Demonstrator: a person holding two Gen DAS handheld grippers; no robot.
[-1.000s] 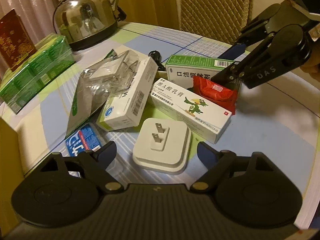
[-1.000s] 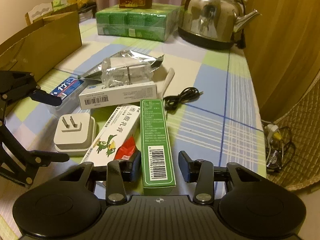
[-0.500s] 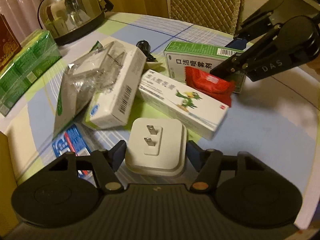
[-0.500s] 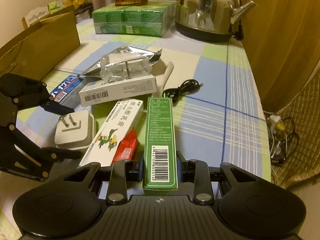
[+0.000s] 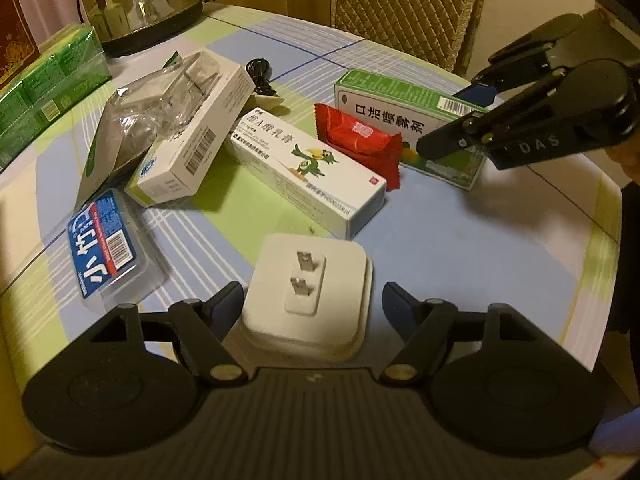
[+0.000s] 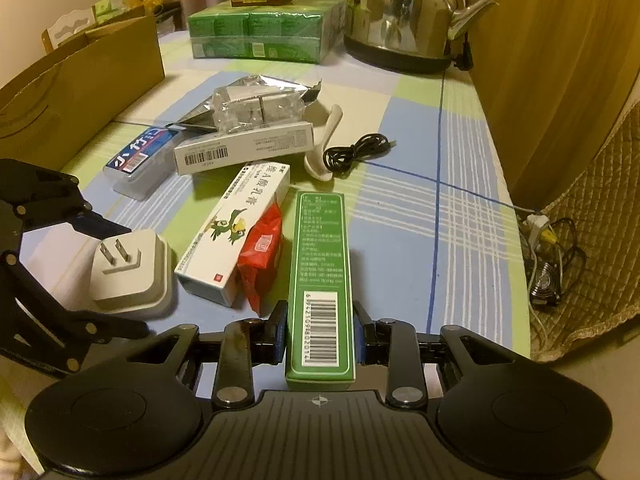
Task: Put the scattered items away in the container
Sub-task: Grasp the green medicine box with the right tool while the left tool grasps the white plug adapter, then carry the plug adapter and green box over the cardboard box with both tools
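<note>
So far you are only getting started: nothing looks packed yet, as far as these views show, and the brown cardboard box (image 6: 86, 92) that I take for the container is sitting at ten o'clock in the right wrist view, its inside hidden. Your right gripper (image 6: 320, 334) is clamping the green carton (image 6: 322, 276) by its barcode end, pads pressing both long sides, with the carton running toward twelve o'clock and seemingly still down on the checked tablecloth (image 6: 420, 240). Your left gripper (image 5: 312, 304) is straddling the white plug adapter (image 5: 308, 300), prongs up; its jaws have just been opening a little, the left pad is about touching the adapter's side and the right one is standing clear, so you are not gripping it. Still waiting are the bird-printed box (image 5: 308, 168) at twelve o'clock of the adapter, the red sachet (image 5: 360, 140) leaning on it, the barcoded white box (image 5: 192, 148) under a crinkled clear wrapper (image 5: 160, 100), the blue pack (image 5: 102, 244) at ten o'clock, and the black cable (image 6: 356, 152) farther off. Almost everything is left.
</note>
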